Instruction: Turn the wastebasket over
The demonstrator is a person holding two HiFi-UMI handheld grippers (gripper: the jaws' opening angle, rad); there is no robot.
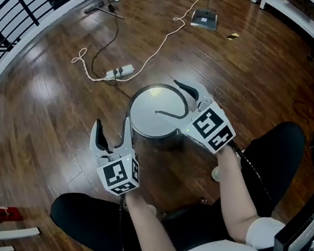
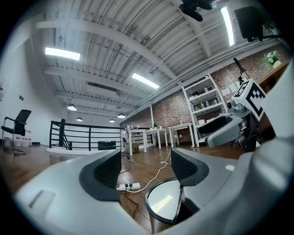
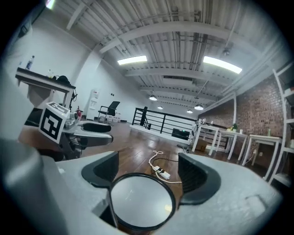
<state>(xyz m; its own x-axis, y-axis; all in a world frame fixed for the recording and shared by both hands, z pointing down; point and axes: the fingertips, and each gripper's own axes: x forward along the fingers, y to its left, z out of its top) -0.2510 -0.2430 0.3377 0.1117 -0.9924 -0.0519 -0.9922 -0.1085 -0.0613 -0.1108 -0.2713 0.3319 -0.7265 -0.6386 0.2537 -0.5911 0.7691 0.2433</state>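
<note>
The wastebasket (image 1: 154,115) is a small metal cylinder with a black rim and a pale shiny round top, standing on the wooden floor before my knees. My left gripper (image 1: 113,133) hangs just left of it with its jaws apart, the right jaw close beside the basket's rim and nothing between the pads. The basket (image 2: 163,204) shows low and right of the jaws in the left gripper view (image 2: 146,170). My right gripper (image 1: 182,102) reaches over the basket's right rim. In the right gripper view (image 3: 149,172) the round top (image 3: 140,202) lies low between the wide-open jaws, and the pads do not press it.
A white power strip (image 1: 119,72) with trailing cables lies on the floor beyond the basket, and a flat grey device (image 1: 203,20) sits farther back. White shelving (image 1: 297,1) stands at the right, a black railing (image 1: 1,29) at the far left, a chair at the lower right.
</note>
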